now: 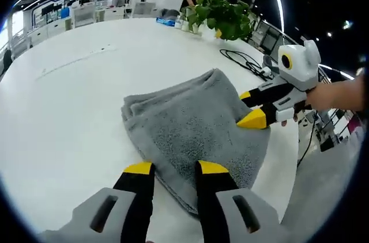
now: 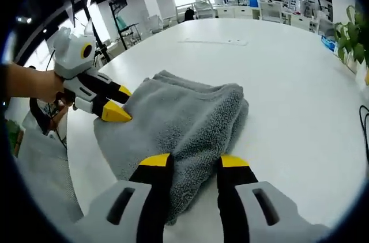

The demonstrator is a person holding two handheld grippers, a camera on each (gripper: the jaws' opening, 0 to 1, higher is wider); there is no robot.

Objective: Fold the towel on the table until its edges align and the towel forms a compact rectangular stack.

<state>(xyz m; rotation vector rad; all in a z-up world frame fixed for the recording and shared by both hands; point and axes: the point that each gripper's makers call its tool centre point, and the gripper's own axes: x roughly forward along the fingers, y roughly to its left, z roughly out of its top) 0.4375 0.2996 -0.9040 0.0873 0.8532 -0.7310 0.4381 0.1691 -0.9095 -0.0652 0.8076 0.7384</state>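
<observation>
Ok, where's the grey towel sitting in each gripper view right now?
Left gripper view: the grey towel lies centre, beyond the left gripper, with the right gripper at its right edge.
Right gripper view: the towel lies centre-left, running between the right gripper's jaws; the left gripper is at its left edge.
Shared landmark: the white table.

1. A grey towel (image 1: 193, 131), folded, lies on the white surface (image 1: 69, 110).
2. The left tool (image 1: 176, 168) straddles the towel's near edge, jaws apart.
3. The right tool (image 1: 253, 107) touches the towel's far edge.
4. A potted plant (image 1: 222, 15) stands far back.
</observation>
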